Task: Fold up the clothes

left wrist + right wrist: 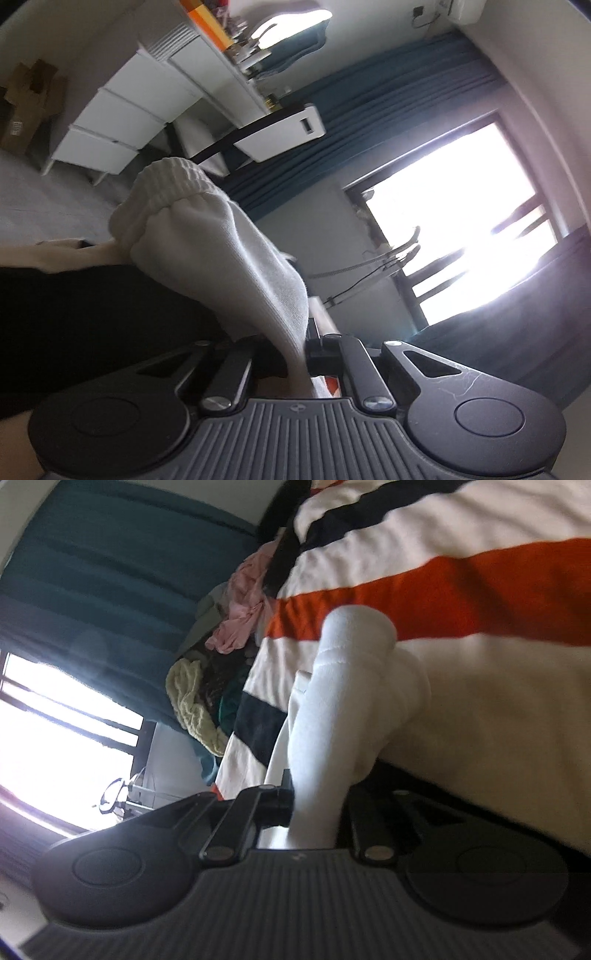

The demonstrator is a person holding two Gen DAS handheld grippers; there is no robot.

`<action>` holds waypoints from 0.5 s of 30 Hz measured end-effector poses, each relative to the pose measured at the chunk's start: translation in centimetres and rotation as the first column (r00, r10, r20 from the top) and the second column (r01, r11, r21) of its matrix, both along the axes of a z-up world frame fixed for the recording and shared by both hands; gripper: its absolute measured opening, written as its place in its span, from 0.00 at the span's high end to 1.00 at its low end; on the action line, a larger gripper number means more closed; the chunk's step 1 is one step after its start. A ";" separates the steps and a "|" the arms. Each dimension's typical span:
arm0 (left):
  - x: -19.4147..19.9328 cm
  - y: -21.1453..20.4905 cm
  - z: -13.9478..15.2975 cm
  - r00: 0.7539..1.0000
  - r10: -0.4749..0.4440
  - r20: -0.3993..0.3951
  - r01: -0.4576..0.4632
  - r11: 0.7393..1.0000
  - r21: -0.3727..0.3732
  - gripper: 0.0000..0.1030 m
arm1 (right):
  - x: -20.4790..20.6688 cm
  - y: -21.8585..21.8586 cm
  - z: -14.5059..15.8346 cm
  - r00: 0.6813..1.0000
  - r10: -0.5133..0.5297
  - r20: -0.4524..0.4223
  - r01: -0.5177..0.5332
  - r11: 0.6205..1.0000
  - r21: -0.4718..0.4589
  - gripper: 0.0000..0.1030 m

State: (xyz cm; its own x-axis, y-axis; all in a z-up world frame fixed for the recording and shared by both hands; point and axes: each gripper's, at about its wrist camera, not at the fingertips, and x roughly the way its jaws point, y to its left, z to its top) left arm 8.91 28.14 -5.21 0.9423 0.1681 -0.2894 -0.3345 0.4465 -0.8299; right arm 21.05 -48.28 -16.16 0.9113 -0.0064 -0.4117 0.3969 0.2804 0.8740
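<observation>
The left gripper (301,354) pinches a white sleeve (207,236) with a ribbed cuff, and the cloth stands up in front of it. The right gripper (314,812) pinches a bunched white fold (351,686) of clothing. Just beside that fold lies a striped cloth (443,590). Farther off sit a clothes pile (221,657), white drawers (122,118) and blue curtains (369,125).

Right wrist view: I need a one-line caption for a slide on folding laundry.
Right claw shut on white garment, beside a striped garment and a pile of clothes.
</observation>
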 end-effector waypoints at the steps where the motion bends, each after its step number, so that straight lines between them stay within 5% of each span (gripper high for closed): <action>1: -0.6 -0.1 0.0 1.000 0.000 -0.027 -0.001 1.000 -0.014 0.94 | -1.0 -0.2 -0.3 1.000 0.001 -0.009 0.000 1.000 0.012 0.88; 6: -0.9 -0.6 -1.6 0.946 -0.046 -0.321 0.041 0.999 -0.021 0.93 | -4.4 -1.0 -2.3 0.998 0.029 -0.050 -0.026 0.998 0.058 0.87; 9: -1.3 0.1 -2.5 0.932 -0.066 -0.358 0.043 0.997 -0.070 0.89 | -5.3 -1.0 -3.7 0.998 0.035 -0.058 -0.027 0.991 0.130 0.86; 13: -2.2 -0.1 -1.2 0.921 -0.089 -0.379 0.088 0.996 -0.020 0.82 | -5.3 -1.3 -4.0 0.997 0.064 -0.047 -0.056 0.985 0.160 0.83; 15: -2.3 -1.1 -0.6 0.913 -0.095 -0.396 0.114 0.993 0.024 0.58 | -5.4 -1.3 -3.8 0.995 0.085 -0.046 -0.077 0.985 0.155 0.71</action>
State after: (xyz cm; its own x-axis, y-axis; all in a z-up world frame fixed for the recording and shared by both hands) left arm 6.57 27.00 -5.85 0.7666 0.0968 -0.6348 -0.5792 0.5310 -0.6185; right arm 15.64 -49.59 -19.98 0.8836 0.1337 -0.4488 0.4241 0.1778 0.8880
